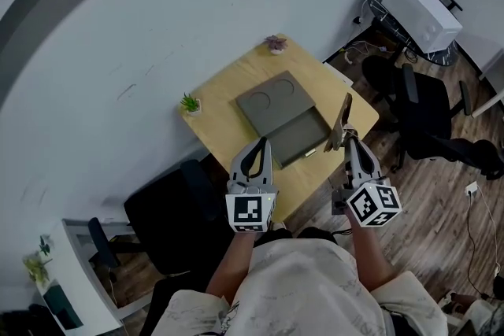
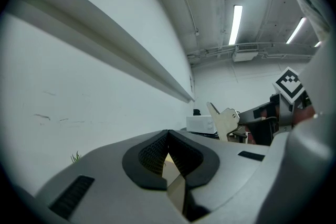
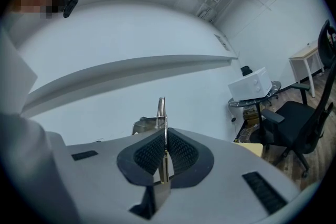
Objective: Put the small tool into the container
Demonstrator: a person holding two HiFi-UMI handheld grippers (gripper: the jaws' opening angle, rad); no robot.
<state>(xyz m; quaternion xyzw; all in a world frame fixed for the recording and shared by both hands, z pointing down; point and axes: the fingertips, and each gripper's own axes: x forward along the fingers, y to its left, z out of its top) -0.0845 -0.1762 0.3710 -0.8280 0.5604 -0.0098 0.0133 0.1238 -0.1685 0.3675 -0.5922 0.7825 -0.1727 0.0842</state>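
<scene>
1 step looks done: the right gripper [image 1: 350, 142] has its jaws clamped on the small tool [image 1: 342, 122], raised over the desk [image 1: 220, 118] near the grey container [image 1: 279, 110]. Placing it inside remains. The left gripper [image 1: 256, 152] has its jaws closed with nothing between them.

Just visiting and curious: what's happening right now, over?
Left gripper shut, empty. Right gripper shut on small tool. Tool not yet in container. Nothing blocking.

L gripper [image 1: 261, 143] near container [image 1: 276, 102], R gripper [image 1: 349, 135] gripping tool [image 1: 343, 116], wood table [image 1: 228, 102]
</scene>
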